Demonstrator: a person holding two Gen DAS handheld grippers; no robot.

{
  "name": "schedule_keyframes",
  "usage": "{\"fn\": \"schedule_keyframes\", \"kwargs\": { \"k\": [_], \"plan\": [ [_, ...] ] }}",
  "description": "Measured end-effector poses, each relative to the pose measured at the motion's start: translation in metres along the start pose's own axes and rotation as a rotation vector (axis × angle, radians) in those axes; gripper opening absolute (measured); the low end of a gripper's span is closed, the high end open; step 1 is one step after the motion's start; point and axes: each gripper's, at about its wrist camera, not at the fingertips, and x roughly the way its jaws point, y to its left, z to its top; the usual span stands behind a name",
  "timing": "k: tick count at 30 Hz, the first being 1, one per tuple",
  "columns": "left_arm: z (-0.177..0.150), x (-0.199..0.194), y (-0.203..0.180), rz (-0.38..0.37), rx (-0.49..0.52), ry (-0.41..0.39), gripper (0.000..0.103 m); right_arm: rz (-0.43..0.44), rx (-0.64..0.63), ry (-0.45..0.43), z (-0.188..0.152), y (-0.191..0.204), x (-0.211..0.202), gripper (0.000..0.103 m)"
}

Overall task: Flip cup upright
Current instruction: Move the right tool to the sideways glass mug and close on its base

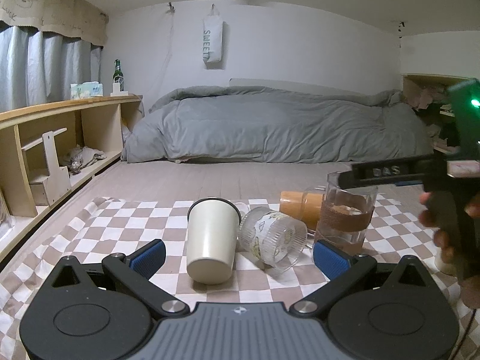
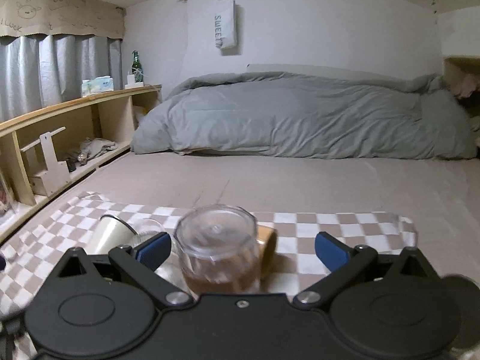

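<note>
Cup (image 1: 211, 241), cream, is lying on its side on the checkered cloth (image 1: 120, 240), rim pointing to 12 o'clock, ribbed glass (image 1: 271, 240) touching at 3 o'clock. Left gripper (image 1: 238, 258) is hanging wide open, empty; right gripper (image 2: 243, 250) likewise, straddling the banded glass (image 2: 217, 249). Best closing across the cup's mid-body, avoiding the neighbour.

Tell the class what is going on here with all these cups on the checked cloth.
A person holds a claw in each hand over a checked cloth. The left claw is open before a cream cup and a ribbed glass, both lying on their sides. The right claw is open above a banded glass that stands upright. An orange cup lies on its side behind. Nothing is gripped yet.
</note>
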Motion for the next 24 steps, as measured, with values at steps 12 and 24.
{"fn": "schedule_keyframes", "kwargs": {
  "k": [12,24],
  "plan": [
    [0.001,0.002,0.004,-0.001,-0.017,0.002,0.103,0.01,-0.052,0.106,0.004,0.023,0.048,0.078],
    [0.002,0.001,0.006,-0.008,-0.031,-0.022,0.103,0.048,-0.104,0.055,-0.021,0.021,0.0,0.074]
  ]
}}
